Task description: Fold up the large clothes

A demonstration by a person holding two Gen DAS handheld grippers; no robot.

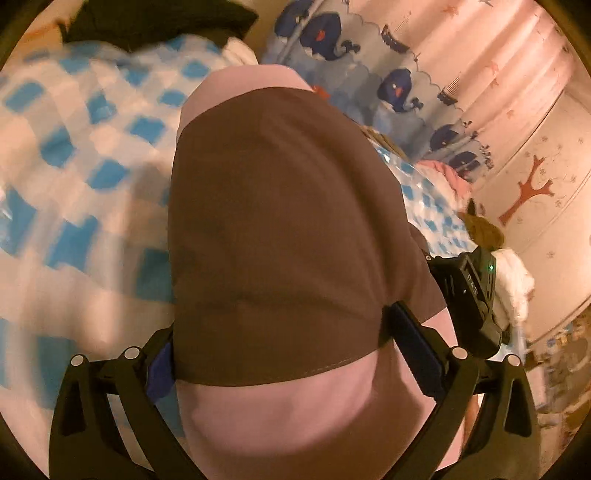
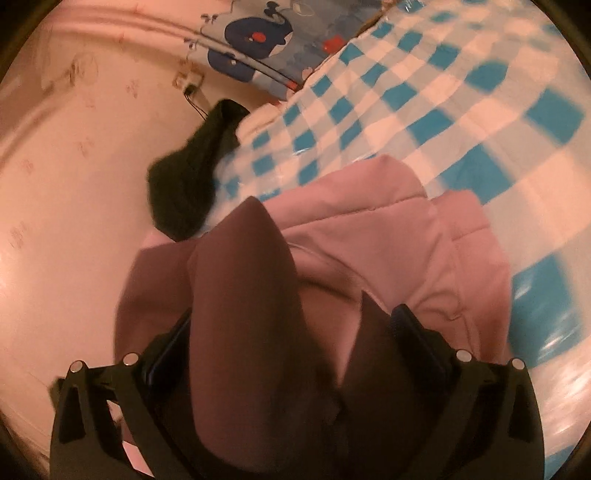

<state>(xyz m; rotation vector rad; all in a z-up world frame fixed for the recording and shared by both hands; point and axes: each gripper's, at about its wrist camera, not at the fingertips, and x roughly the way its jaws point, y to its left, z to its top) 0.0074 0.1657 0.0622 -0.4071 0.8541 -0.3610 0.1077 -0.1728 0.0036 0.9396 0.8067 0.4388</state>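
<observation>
A large pink padded jacket with a dark brown lining (image 1: 280, 221) fills the middle of the left wrist view. My left gripper (image 1: 280, 350) is shut on a thick fold of it, and the fabric hides the fingertips. In the right wrist view the same jacket (image 2: 388, 240) hangs over the blue and white checked sheet (image 2: 424, 103). My right gripper (image 2: 291, 343) is shut on its brown lining (image 2: 251, 295), with cloth bulging between the fingers. The right gripper's body (image 1: 476, 291) shows at the right of the left wrist view.
A dark green garment (image 2: 192, 184) lies at the bed's edge by the pink wall (image 2: 74, 184). A whale-print curtain (image 1: 388, 74) hangs behind the bed. Pink (image 1: 450, 173), brown (image 1: 484, 229) and white clothes (image 1: 517, 284) are piled at the right. A dark garment (image 1: 155, 22) lies at the far side.
</observation>
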